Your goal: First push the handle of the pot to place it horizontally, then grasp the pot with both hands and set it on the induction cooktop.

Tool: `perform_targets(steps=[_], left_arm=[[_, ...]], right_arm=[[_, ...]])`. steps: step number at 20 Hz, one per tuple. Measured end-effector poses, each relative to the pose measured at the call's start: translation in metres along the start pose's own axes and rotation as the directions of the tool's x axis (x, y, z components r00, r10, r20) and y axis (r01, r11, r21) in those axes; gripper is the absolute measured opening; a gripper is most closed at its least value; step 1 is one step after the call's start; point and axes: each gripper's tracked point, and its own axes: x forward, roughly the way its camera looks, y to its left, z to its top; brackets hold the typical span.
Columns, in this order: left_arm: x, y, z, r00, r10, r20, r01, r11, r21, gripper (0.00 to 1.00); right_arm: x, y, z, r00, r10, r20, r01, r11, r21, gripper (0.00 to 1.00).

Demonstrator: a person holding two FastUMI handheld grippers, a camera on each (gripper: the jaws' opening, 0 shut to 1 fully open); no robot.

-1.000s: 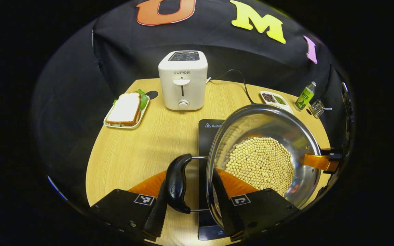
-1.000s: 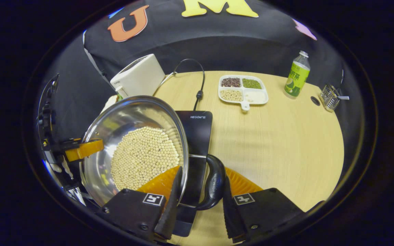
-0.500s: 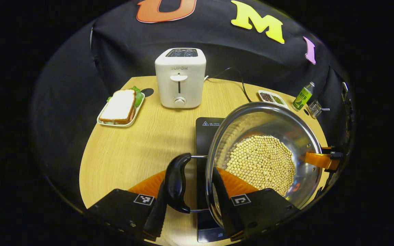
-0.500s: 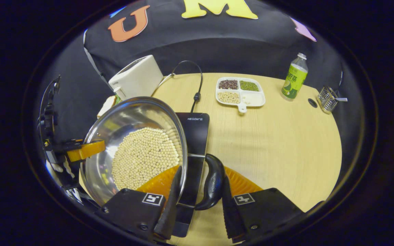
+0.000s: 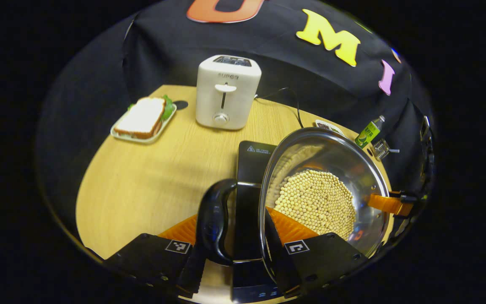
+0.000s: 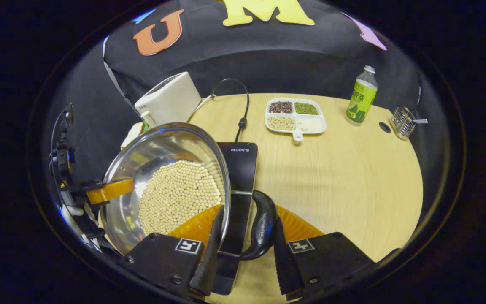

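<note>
Steel and black plastic sit between both claws. Left gripper point(image 5: 234, 257) straddles one black handle point(image 5: 214, 219) of the pot point(image 5: 369, 177), one finger outside the handle, the other inside the pot's rim; whether both press is not clear. Right gripper point(image 6: 243, 257) does the same on the opposite handle point(image 6: 263, 226), and again the squeeze cannot be judged. In the right gripper view the left gripper point(image 6: 108, 190) shows across the pot at its far rim.

One pot, two handles, a bed of pale beans point(image 6: 177, 196) inside. It hangs over the black cooktop point(image 6: 238, 164); touching or raised cannot be told.

Outward, a round pale wooden table point(image 6: 352, 177) carries everything, with black cloth behind. Count: one white toaster point(image 5: 227, 92) with a black cord point(image 6: 243, 109), one sandwich point(image 5: 139, 117) on one small tray, one divided dish point(image 6: 295, 116) with four compartments of grains, one green-labelled bottle point(image 6: 360, 96), one small wire basket point(image 6: 402, 121) at the table's edge.
</note>
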Motion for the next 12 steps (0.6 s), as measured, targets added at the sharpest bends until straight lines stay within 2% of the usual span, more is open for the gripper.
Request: perform_targets(steps=[1, 2, 4, 6, 7, 8, 10, 11, 12], left_arm=[[0.003, -0.002, 0.007, 0.999, -0.009, 0.032, 0.010, 0.999, -0.033, 0.64], [0.005, -0.003, 0.010, 0.999, -0.005, 0.048, 0.006, 1.000, -0.019, 0.49], [0.003, 0.003, 0.011, 0.998, 0.019, 0.059, -0.019, 1.000, 0.008, 0.49], [-0.008, 0.008, 0.021, 0.994, 0.052, 0.095, -0.057, 0.997, 0.051, 0.52], [-0.013, 0.011, 0.029, 0.988, 0.066, 0.137, -0.077, 0.994, 0.080, 0.64], [-0.017, 0.014, 0.037, 0.982, 0.083, 0.170, -0.101, 0.989, 0.103, 0.68], [-0.034, 0.022, 0.047, 0.966, 0.126, 0.225, -0.157, 0.979, 0.127, 0.98], [-0.042, 0.023, 0.049, 0.960, 0.137, 0.244, -0.172, 0.977, 0.128, 1.00], [-0.046, 0.024, 0.051, 0.955, 0.144, 0.259, -0.181, 0.976, 0.124, 0.99]], right_arm=[[-0.002, 0.000, 0.001, 1.000, 0.005, 0.005, -0.005, 1.000, -0.001, 0.60], [-0.001, 0.000, 0.001, 1.000, 0.009, 0.010, -0.009, 1.000, -0.001, 0.60], [-0.001, 0.000, -0.001, 1.000, 0.012, 0.027, -0.012, 1.000, 0.011, 0.63], [-0.004, -0.008, -0.001, 0.999, 0.002, 0.054, -0.003, 1.000, 0.017, 0.75], [-0.004, -0.008, -0.001, 0.997, -0.001, 0.076, -0.001, 1.000, 0.027, 0.91], [-0.008, -0.008, 0.002, 0.995, 0.000, 0.098, -0.002, 1.000, 0.025, 0.90], [-0.009, -0.012, 0.003, 0.993, -0.013, 0.120, 0.012, 1.000, 0.009, 0.90], [-0.012, -0.013, 0.004, 0.991, -0.011, 0.131, 0.010, 1.000, 0.007, 0.96], [-0.016, -0.014, 0.007, 0.989, -0.009, 0.149, 0.008, 1.000, 0.009, 0.98]])
